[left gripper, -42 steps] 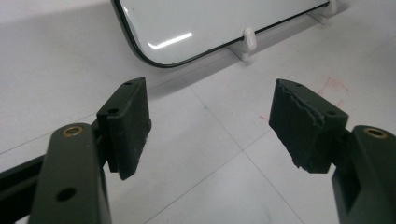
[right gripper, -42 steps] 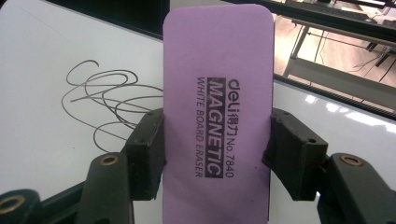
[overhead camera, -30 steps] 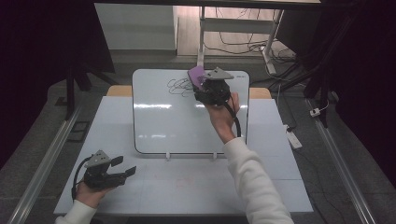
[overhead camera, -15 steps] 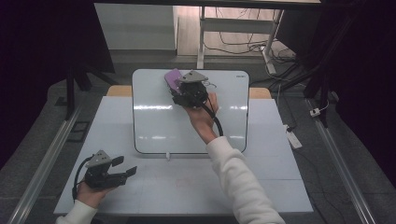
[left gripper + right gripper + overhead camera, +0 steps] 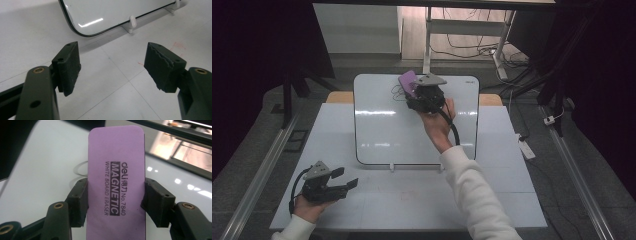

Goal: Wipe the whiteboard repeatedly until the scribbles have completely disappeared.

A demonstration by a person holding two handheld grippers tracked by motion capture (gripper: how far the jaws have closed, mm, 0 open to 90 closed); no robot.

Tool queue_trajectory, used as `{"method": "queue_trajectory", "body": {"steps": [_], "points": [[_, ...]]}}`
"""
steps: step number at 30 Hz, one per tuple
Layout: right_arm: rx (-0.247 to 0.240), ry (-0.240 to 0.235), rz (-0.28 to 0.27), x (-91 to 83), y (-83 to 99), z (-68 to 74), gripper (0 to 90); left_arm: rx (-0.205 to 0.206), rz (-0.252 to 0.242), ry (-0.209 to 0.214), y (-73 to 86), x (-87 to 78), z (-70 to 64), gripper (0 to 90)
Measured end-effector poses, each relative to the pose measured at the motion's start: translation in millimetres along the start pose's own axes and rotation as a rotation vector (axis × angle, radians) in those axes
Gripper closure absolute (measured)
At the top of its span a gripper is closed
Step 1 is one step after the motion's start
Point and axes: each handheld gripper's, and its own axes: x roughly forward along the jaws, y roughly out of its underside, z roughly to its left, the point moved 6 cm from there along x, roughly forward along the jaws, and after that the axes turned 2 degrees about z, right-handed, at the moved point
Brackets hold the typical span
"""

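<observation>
A whiteboard [image 5: 377, 130] lies on the table, with a dark scribble [image 5: 398, 91] near its far edge. My right gripper [image 5: 412, 92] is over that far edge, shut on a purple whiteboard eraser [image 5: 407, 81] [image 5: 116, 180], whose printed top faces the camera. In the right gripper view a curved pen line [image 5: 81, 168] shows on the board beside the eraser. My left gripper [image 5: 347, 178] [image 5: 112, 65] rests near the table's front left corner, open, nothing between its jaws. The board's near edge [image 5: 105, 15] lies ahead of it.
The whiteboard stands on small white clips [image 5: 392, 167] [image 5: 133, 22]. The white table [image 5: 492, 200] has bare room in front of the board. A white power strip [image 5: 526, 148] lies at the right edge. Cables and a stand [image 5: 428, 30] are on the floor beyond.
My right gripper, holding the eraser, swept left along the board's far edge and has come back a little to the right. The left gripper has stayed put.
</observation>
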Motion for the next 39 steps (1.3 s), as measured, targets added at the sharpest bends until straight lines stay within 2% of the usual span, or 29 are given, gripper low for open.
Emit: {"method": "queue_trajectory", "body": {"steps": [4,6,8,11,18,20,21,22,23,26,36,38,39], "points": [[0.031,0.046,-0.009,-7.2,0.5,-18.8,41.0,0.001,0.0,0.001,-0.3,0.1,-0.2,29.6],[0.043,0.048,-0.011,-6.7,0.2,-20.1,41.0,0.002,0.0,0.002,-0.4,0.3,-0.3,29.6],[0.021,0.06,-0.014,-3.1,-0.8,-14.6,41.0,0.003,0.001,0.002,-0.4,0.4,-0.4,29.6],[-0.001,0.037,-0.022,7.0,-4.9,3.8,41.1,0.001,-0.003,0.003,-0.5,-0.3,-0.2,29.5],[-0.104,-0.058,0.004,30.6,-12.4,64.2,41.0,-0.002,-0.007,0.004,0.2,-1.3,1.1,29.6],[-0.124,-0.073,0.008,33.9,-11.7,74.6,41.1,-0.002,-0.006,0.005,0.3,-1.9,1.1,29.6],[-0.14,-0.063,0.007,34.6,-11.5,76.1,41.0,-0.002,-0.007,0.003,0.4,-2.1,1.2,29.5],[-0.143,-0.067,0.008,34.4,-11.2,75.2,41.0,-0.003,-0.007,0.003,0.6,-2.2,1.6,29.6],[-0.125,-0.078,0.006,33.6,-11.4,72.7,41.0,-0.006,-0.008,0.002,0.7,-2.0,1.8,29.6],[-0.09,-0.057,0.003,27.8,-12.2,58.0,41.0,-0.005,-0.008,0.001,0.8,-2.0,1.8,29.6],[-0.006,0.089,-0.012,-1.6,-3.0,-15.2,41.0,-0.002,-0.005,0.0,0.2,-1.5,0.5,29.5],[0.012,0.082,-0.015,-2.5,-2.3,-18.4,41.0,-0.001,-0.003,0.002,0.2,-1.0,0.2,29.5],[0.001,0.093,-0.012,-1.7,-2.8,-16.6,41.0,-0.001,-0.004,0.0,0.1,-0.9,0.1,29.5]]}}
